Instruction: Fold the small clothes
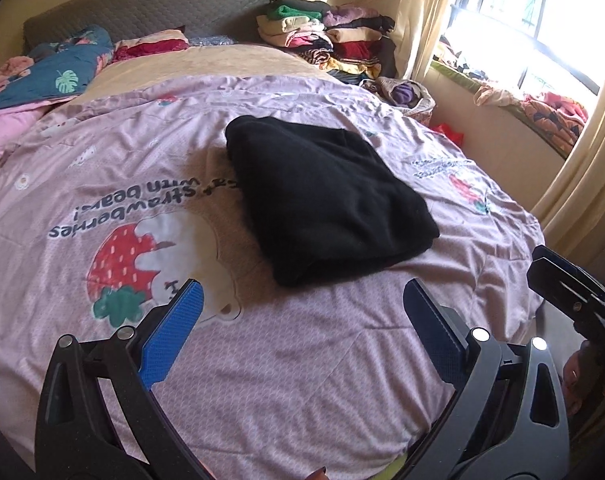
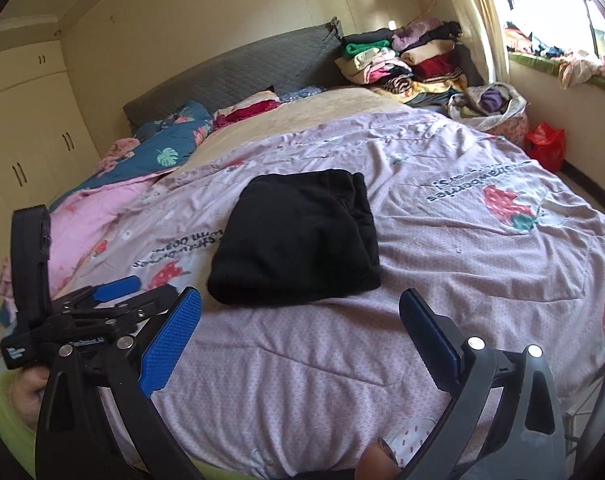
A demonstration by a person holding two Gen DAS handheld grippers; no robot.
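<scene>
A black garment (image 1: pixel 322 200) lies folded into a thick rectangle on the pink strawberry-print quilt (image 1: pixel 82 208), in the middle of the bed. It also shows in the right wrist view (image 2: pixel 298 240). My left gripper (image 1: pixel 302 328) is open and empty, held just short of the garment's near edge. My right gripper (image 2: pixel 300 332) is open and empty too, just short of the garment from the other side. The left gripper shows from the side in the right wrist view (image 2: pixel 98 304), low at the left.
Stacks of folded clothes (image 1: pixel 326 36) sit at the bed's far right corner by the grey headboard (image 1: pixel 142 12). A blue leaf-print blanket (image 1: pixel 58 68) and pink bedding lie far left. A filled bag (image 2: pixel 490 108) and red bag (image 2: pixel 546 144) stand beside the bed under the window.
</scene>
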